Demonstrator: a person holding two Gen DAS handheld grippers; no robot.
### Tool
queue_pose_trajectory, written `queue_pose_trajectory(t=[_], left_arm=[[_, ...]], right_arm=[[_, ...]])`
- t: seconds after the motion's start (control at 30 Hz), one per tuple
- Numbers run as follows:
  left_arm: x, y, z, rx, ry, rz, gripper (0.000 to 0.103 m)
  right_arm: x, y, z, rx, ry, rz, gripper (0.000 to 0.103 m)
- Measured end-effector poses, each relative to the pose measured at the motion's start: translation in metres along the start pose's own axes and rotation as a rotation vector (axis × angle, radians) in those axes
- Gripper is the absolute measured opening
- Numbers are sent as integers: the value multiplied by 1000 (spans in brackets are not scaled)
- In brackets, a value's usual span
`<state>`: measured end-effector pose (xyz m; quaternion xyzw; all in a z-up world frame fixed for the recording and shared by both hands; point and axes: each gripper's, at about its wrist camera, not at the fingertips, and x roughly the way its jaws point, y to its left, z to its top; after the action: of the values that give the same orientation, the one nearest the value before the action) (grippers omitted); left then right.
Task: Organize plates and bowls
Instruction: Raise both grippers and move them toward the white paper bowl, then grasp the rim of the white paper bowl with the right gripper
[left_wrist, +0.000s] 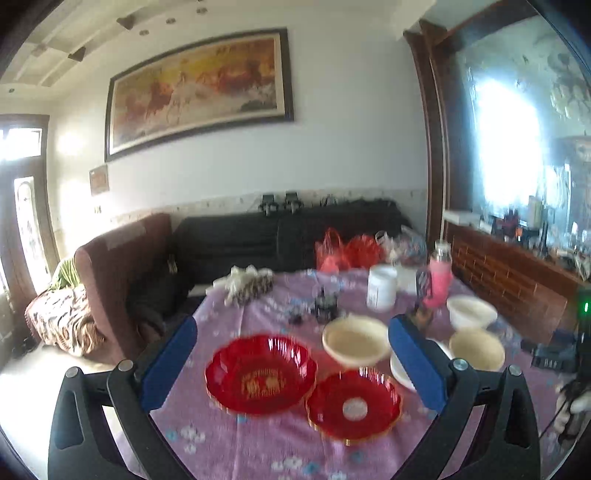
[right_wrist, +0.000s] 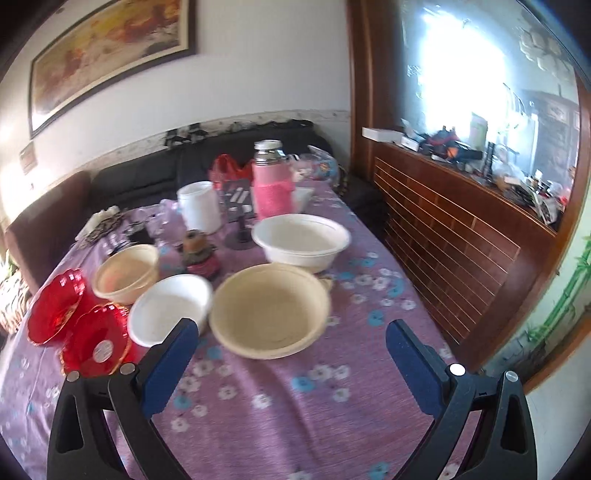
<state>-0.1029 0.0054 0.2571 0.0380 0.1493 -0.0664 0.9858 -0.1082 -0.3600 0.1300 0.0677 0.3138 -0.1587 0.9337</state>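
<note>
Blue-padded fingers (left_wrist: 168, 365) of the left gripper (left_wrist: 291, 363) frame the bottom of the left wrist view, jaws spread wide and holding nothing, raised over the near part of the desk (left_wrist: 240, 443). Its right finger covers most of a white bowl (left_wrist: 400, 369), so only a sliver of rim shows there. Between the fingers lie the large red plate (left_wrist: 260, 373) and, just beside it nearer the camera, the small red plate (left_wrist: 354, 405); whether their rims touch is hard to tell through the blur. Behind them sits a cream bowl (left_wrist: 355, 341), with a second cream bowl (left_wrist: 476, 349) and a white bowl with a lip (left_wrist: 471, 312) to the right.

From the right wrist, the right gripper (right_wrist: 291, 363) likewise hangs above the desk with jaws wide apart and empty. Its left finger clips the edge of the white bowl (right_wrist: 170, 308), which sits just beside the second cream bowl (right_wrist: 271, 308). Both red plates appear at the left edge, tilted by lens distortion and partly cut off by the finger.

Small clutter at mid-desk is too blurred to identify. A pink bottle (right_wrist: 273, 184) and a white jar (right_wrist: 199, 210) stand further back.
</note>
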Motion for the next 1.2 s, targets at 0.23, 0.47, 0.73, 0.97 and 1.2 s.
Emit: queue_pose_trajectory(t=[0.23, 0.47, 0.73, 0.97, 1.2], left_arm=[[53, 12, -1, 13, 149, 39, 103], [106, -32, -61, 88, 301, -92, 103], [167, -132, -88, 78, 561, -324, 103], [172, -157, -103, 63, 585, -365, 103], [157, -95, -101, -50, 546, -292, 103]], right_arm=[[27, 8, -13, -18, 63, 58, 102], [58, 2, -17, 21, 122, 76, 102], [83, -30, -1, 64, 162, 13, 95], [122, -51, 8, 189, 251, 47, 91], [100, -34, 19, 174, 194, 69, 84]])
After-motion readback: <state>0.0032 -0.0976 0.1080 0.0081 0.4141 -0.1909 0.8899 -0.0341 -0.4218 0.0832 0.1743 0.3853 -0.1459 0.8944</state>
